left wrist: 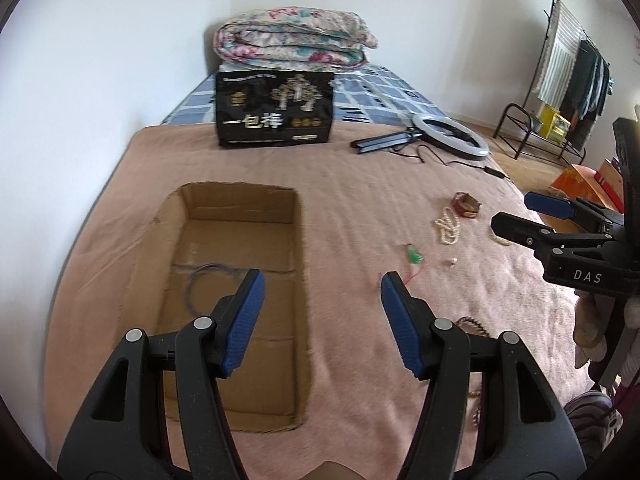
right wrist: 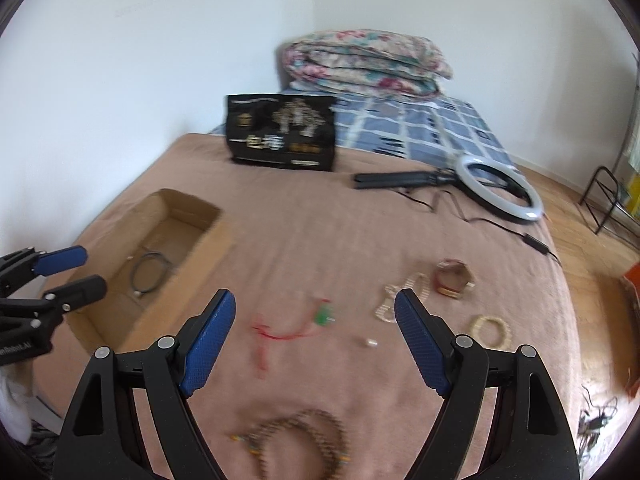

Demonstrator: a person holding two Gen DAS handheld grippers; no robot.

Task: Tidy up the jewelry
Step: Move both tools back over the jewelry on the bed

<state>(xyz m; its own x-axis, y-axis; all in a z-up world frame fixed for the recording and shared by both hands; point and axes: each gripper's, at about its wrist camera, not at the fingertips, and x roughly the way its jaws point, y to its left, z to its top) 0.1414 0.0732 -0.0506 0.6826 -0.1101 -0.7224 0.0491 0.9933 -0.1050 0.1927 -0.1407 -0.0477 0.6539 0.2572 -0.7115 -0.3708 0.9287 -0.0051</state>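
Note:
An open cardboard box [left wrist: 236,216] [right wrist: 216,240] sits sunk in the pink blanket and holds a grey ring necklace [left wrist: 200,280] [right wrist: 150,270]. My left gripper [left wrist: 322,284] is open and empty above the box's right edge. My right gripper [right wrist: 314,304] is open and empty above loose jewelry: a green pendant on red cord [right wrist: 322,316] [left wrist: 414,258], a pearl necklace [left wrist: 448,226] [right wrist: 394,300], a brown bracelet [left wrist: 466,204] [right wrist: 454,278], a cream bead bracelet [right wrist: 492,330], a small white piece [right wrist: 370,343] and a brown bead necklace [right wrist: 304,440].
A black printed bag [left wrist: 276,110] stands at the far end of the blanket. A ring light with tripod and cable [left wrist: 448,136] lies at the back right. A folded floral quilt [left wrist: 294,40] lies beyond. A clothes rack [left wrist: 568,76] stands right, off the bed.

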